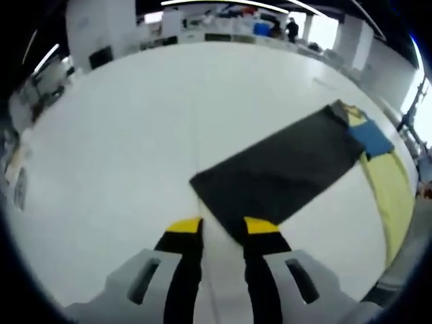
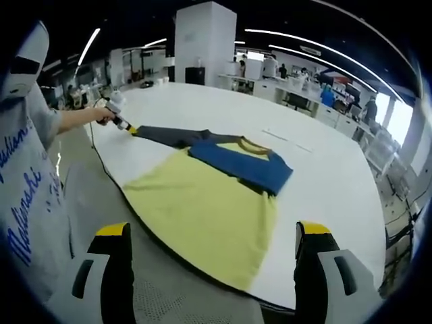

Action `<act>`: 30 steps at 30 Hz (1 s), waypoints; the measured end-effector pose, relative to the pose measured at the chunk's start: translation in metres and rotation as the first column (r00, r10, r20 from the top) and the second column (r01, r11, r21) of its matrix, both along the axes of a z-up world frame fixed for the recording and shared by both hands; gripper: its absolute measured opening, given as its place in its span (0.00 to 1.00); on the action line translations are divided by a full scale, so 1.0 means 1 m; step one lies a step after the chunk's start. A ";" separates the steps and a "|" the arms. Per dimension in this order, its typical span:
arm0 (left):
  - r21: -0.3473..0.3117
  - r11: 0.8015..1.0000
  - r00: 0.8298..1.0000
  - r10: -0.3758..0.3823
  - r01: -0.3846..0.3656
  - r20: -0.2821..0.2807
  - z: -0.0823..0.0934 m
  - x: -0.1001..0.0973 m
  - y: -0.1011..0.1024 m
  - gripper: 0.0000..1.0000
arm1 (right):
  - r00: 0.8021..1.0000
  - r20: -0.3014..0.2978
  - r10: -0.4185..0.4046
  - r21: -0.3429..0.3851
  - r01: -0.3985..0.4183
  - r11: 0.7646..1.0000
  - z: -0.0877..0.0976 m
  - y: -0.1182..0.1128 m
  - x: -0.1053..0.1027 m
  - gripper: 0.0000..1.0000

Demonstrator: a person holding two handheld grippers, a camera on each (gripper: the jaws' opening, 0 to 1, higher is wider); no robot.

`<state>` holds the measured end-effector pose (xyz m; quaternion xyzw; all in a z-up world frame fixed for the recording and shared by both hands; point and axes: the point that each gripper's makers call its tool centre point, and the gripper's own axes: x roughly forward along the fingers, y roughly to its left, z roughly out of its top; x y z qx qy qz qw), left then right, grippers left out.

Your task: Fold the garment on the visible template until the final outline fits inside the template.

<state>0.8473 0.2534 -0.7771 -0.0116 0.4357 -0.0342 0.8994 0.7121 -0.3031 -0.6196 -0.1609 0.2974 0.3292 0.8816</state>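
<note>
on the white table (image 2: 337,182), yellow and blue shirt (image 2: 209,202) spread flat, dark sleeve (image 1: 283,169) stretched out, left gripper (image 1: 223,226) slightly parted at its end, right gripper (image 2: 212,236) spread wide above the hem

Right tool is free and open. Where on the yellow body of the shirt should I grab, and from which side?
Probably take the hem edge of the yellow body that lies along the table rim nearest the right tool. Come in straight ahead from that rim: the fabric lies flat there in one loose layer, right before the wide-open jaws. The left tool is at the dark sleeve end.
</note>
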 end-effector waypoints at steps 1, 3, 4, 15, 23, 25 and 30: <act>-0.001 1.000 1.000 0.000 0.000 -0.001 0.000 0.000 0.000 0.19 | 1.000 0.000 0.002 0.000 -0.002 1.000 0.000 0.001 0.000 1.00; 0.000 1.000 1.000 -0.004 0.004 0.000 0.000 -0.001 -0.001 0.19 | 1.000 0.003 0.001 0.004 -0.001 1.000 0.001 0.001 0.000 1.00; 0.001 1.000 1.000 -0.006 0.006 0.000 0.000 -0.001 -0.001 0.19 | 1.000 0.006 0.000 0.011 0.000 1.000 0.002 0.002 0.000 1.00; -0.004 0.999 0.999 -0.042 0.042 -0.034 -0.002 0.003 -0.012 0.07 | 1.000 0.001 -0.011 0.010 0.011 1.000 -0.001 -0.002 0.002 1.00; -0.027 0.999 0.999 -0.035 0.034 -0.041 -0.003 0.003 -0.015 0.03 | 1.000 -0.002 -0.012 0.004 0.012 1.000 -0.004 -0.003 0.002 1.00; -0.038 0.999 0.999 -0.031 0.030 -0.038 -0.003 0.003 -0.017 0.01 | 1.000 -0.005 -0.009 -0.013 0.009 1.000 -0.006 -0.004 0.001 1.00; -0.020 0.999 0.999 -0.037 0.036 -0.030 -0.002 0.002 -0.017 0.01 | 1.000 -0.005 -0.009 -0.009 0.009 1.000 -0.005 -0.004 0.002 1.00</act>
